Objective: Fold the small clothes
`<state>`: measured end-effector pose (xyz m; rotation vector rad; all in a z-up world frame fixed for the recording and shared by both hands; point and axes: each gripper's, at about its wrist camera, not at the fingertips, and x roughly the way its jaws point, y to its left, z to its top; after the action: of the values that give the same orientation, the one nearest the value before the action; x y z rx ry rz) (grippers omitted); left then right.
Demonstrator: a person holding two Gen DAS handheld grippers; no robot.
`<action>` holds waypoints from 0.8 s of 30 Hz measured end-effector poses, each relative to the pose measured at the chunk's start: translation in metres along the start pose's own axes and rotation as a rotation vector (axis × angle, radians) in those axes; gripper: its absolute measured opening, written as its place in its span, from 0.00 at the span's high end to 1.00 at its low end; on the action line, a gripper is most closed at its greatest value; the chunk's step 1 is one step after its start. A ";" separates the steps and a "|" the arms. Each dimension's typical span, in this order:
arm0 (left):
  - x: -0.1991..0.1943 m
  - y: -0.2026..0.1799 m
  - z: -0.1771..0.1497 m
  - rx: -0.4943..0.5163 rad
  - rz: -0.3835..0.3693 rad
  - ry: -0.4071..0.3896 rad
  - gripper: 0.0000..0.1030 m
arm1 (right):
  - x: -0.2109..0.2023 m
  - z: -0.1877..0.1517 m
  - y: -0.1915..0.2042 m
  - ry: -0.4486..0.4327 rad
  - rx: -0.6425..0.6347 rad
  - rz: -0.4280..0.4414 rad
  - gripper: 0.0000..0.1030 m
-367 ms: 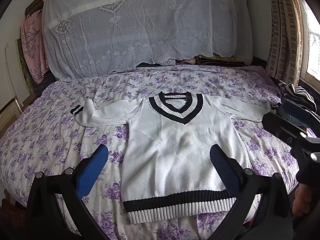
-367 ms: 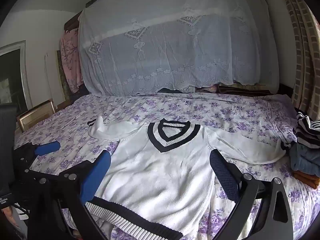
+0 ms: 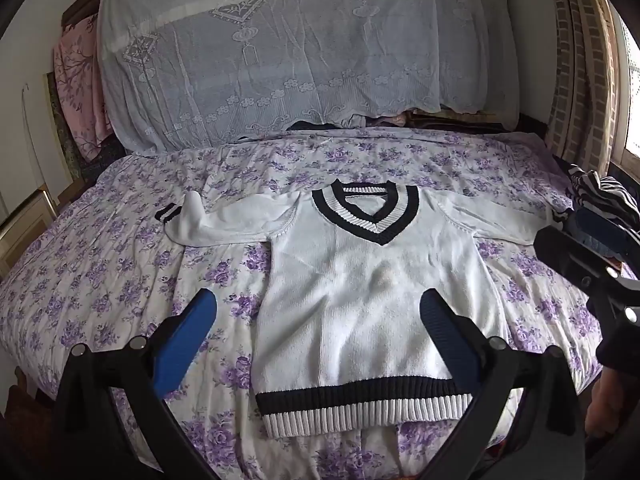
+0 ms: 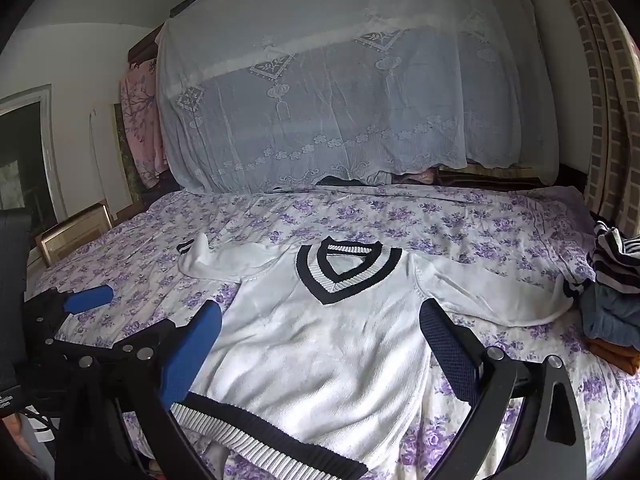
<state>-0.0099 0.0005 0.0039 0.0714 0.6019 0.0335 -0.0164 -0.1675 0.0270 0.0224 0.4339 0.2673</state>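
A white knit sweater with a black-and-white V-neck and striped hem lies flat, face up, on the purple-flowered bedspread, sleeves spread to both sides. It also shows in the right wrist view. My left gripper is open and empty, hovering above the sweater's lower left part near the hem. My right gripper is open and empty, above the sweater's lower right part. The right gripper also shows at the right edge of the left wrist view; the left gripper shows at the left of the right wrist view.
A pile of striped and dark clothes sits at the bed's right edge. A lace-covered stack stands behind the bed. Curtains hang at the right. A framed panel leans at the left.
Both views have barely shifted. The sweater lies as before and both grippers stay open.
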 end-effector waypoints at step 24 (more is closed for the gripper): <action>0.010 0.013 -0.003 -0.030 0.032 0.025 0.04 | 0.004 -0.002 0.002 0.009 0.002 0.008 0.03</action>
<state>-0.0035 0.0143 -0.0035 0.0513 0.6247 0.0744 -0.0142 -0.1646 0.0242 0.0250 0.4434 0.2751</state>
